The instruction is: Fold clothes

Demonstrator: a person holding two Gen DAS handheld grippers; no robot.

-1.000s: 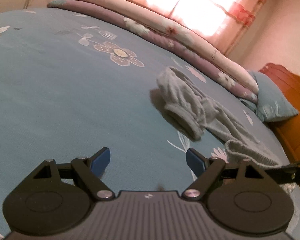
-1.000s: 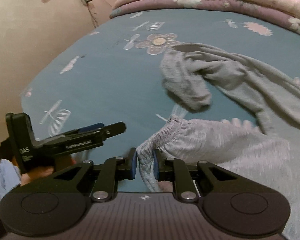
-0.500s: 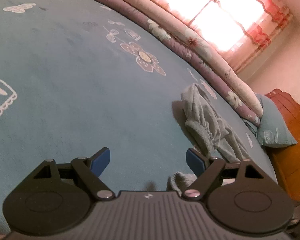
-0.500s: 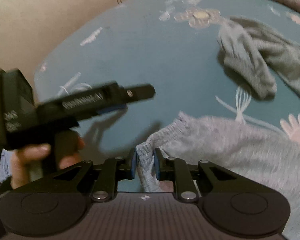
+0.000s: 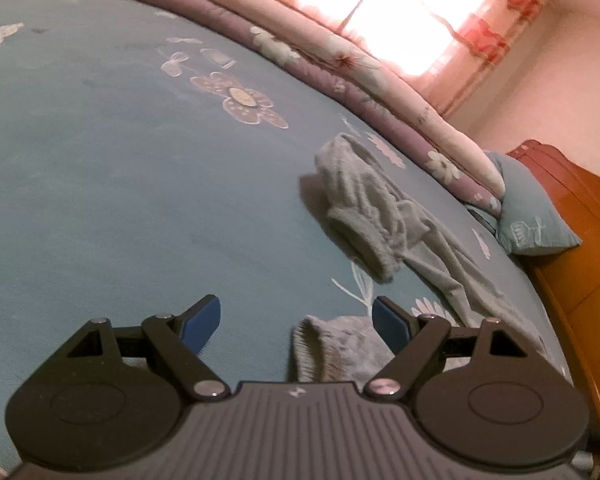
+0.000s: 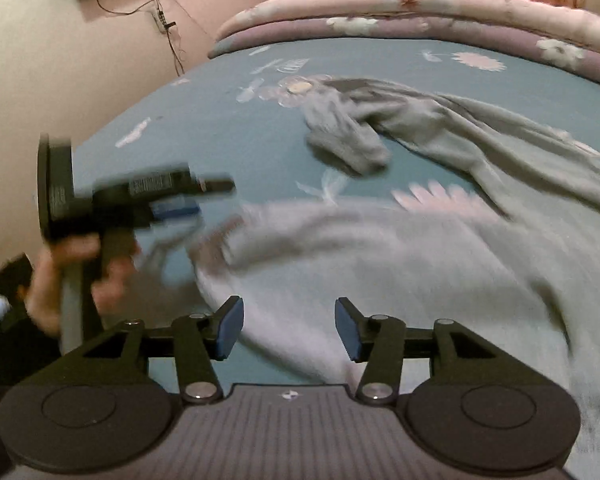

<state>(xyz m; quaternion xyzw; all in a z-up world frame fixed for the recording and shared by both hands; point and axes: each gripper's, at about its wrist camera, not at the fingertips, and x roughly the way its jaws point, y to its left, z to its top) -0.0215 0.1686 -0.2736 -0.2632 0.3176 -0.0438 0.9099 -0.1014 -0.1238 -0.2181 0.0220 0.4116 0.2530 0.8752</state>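
Blue flowered bedsheet [image 5: 100, 184] spread wide, rolled quilt [image 5: 340, 60] far ahead under a bright window. Left gripper [image 5: 296, 322] with jaws wide apart and empty, grey garment's [image 6: 400, 264] ribbed hem [image 5: 320, 344] just ahead between the pads; right gripper [image 6: 289, 328] just opening its jaws, garment lying loose beneath and ahead, nothing pinched. Soft, light, floppy knit, likely to sag and bunch: best pinched at the thick ribbed hem or a cuff [image 6: 352, 152].

Fuzzy grey knit trousers [image 6: 380, 264], glossy wooden headboard [image 5: 580, 248]
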